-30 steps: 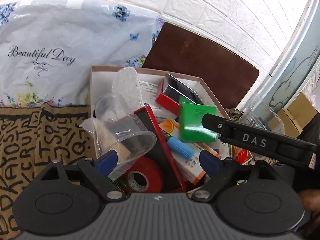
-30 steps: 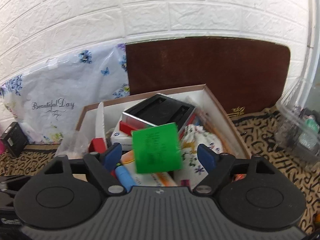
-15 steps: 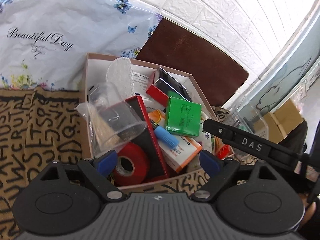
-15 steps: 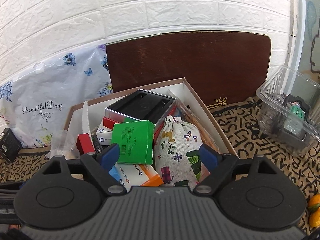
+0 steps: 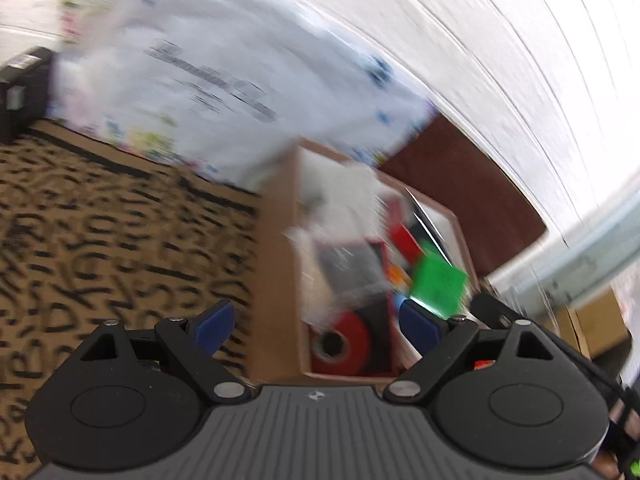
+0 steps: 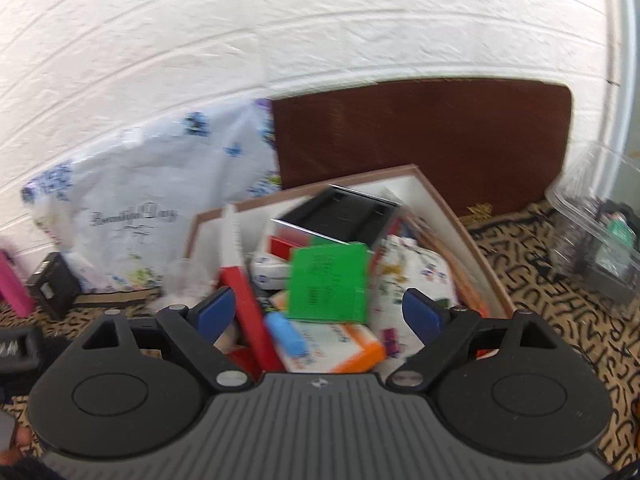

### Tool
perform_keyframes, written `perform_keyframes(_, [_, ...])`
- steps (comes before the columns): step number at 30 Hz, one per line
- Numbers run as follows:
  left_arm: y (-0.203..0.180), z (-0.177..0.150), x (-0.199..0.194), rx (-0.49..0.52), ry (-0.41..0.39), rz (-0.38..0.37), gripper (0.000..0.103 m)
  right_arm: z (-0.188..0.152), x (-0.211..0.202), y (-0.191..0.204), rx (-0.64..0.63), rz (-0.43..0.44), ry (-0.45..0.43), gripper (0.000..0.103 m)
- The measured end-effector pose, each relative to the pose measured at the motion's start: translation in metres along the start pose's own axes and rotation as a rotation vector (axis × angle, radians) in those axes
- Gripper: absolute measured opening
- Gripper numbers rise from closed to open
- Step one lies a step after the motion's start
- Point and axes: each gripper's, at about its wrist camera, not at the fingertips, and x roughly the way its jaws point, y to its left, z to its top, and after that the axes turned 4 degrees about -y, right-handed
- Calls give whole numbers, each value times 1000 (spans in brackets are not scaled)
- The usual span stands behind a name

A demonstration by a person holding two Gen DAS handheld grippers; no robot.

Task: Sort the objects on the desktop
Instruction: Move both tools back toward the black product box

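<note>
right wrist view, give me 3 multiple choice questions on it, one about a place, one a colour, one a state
1. Where does the green box lie?
A. in the cardboard box
B. on the patterned cloth
C. in the clear container

2. What colour is the board leaning on the wall?
A. white
B. dark brown
C. pink

3. How is the right gripper?
A. shut on the green box
B. shut on nothing
C. open, empty

Answers:
1 A: it rests on the clutter inside the cardboard box.
2 B: it is dark brown against white brick.
3 C: its blue pads stand wide apart, pressing nothing.
</note>
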Motion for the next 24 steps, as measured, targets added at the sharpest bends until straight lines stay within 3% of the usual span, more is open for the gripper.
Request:
perform_keyframes(8, [56, 15, -49, -107, -120, 134, 92, -2, -16, 61, -81, 167, 3, 89])
perform_keyframes(16, [118, 22, -106, -182, -182, 245, 93, -26, -19, 140, -234, 369, 110, 89])
perform_keyframes(24, [179, 39, -155, -291, -239, 293, 97, -43, -5, 200, -297, 449, 185, 89])
